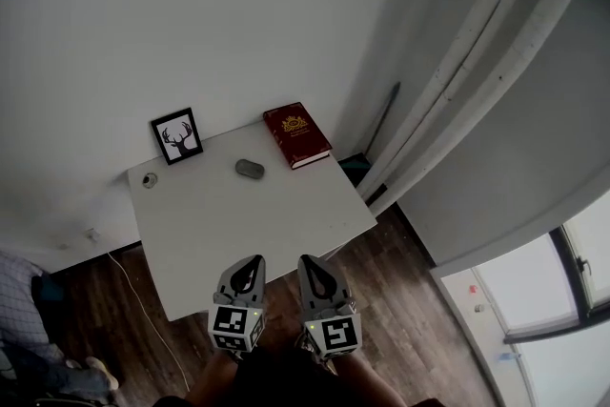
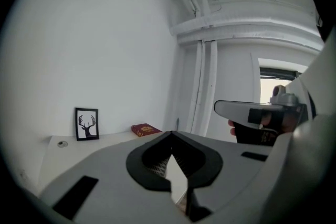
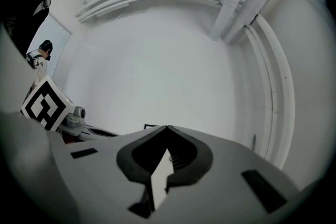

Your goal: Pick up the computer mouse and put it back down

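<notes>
White table [image 1: 276,224] holds the computer mouse [image 1: 250,169], untouched. Your left gripper [image 1: 252,261] and right gripper [image 1: 310,261] sit at its near edge, jaws closed on nothing.

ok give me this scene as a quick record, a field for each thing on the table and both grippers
table: white, against the wall
picture: framed deer print, upright, back left
book: red, closed, flat, back right
mouse: grey, between picture and book, not held
left gripper: shut, empty, at near edge
right gripper: shut, empty, beside the left
</notes>
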